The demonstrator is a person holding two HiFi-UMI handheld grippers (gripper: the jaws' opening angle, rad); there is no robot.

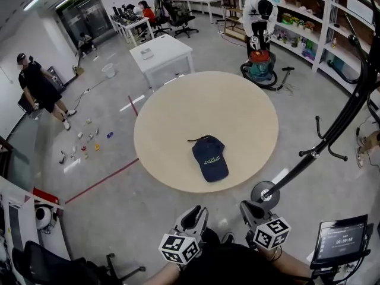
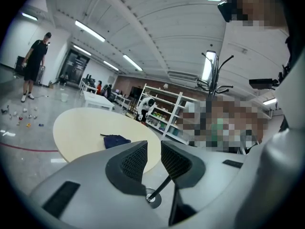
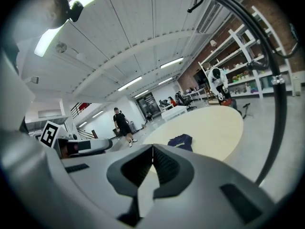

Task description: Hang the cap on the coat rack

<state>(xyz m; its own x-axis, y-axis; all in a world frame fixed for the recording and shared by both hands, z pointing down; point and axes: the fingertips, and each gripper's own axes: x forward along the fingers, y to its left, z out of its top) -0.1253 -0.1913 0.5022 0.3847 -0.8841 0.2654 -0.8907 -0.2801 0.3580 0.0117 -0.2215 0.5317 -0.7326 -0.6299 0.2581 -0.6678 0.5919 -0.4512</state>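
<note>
A navy cap [image 1: 209, 158] lies flat on the round beige table [image 1: 178, 117], toward its near side. The black coat rack [image 1: 332, 132] leans across the right of the head view, its round base [image 1: 265, 193] on the floor by the table's edge. Both grippers are low in front of the person, short of the table. My left gripper [image 1: 194, 215] is shut and holds nothing. My right gripper [image 1: 249, 208] is shut and empty, just left of the rack's base. The left gripper view shows the cap [image 2: 116, 140] beyond the gripper [image 2: 153, 152]. The right gripper view shows the cap [image 3: 181, 141] and the rack's pole [image 3: 282, 104].
A white desk [image 1: 161, 53] stands beyond the table. A person in black [image 1: 38, 86] is at the far left, with several small items [image 1: 83, 142] on the floor nearby. A robot [image 1: 259, 16] and shelves [image 1: 309, 31] fill the back right. A screen [image 1: 341, 240] sits at lower right.
</note>
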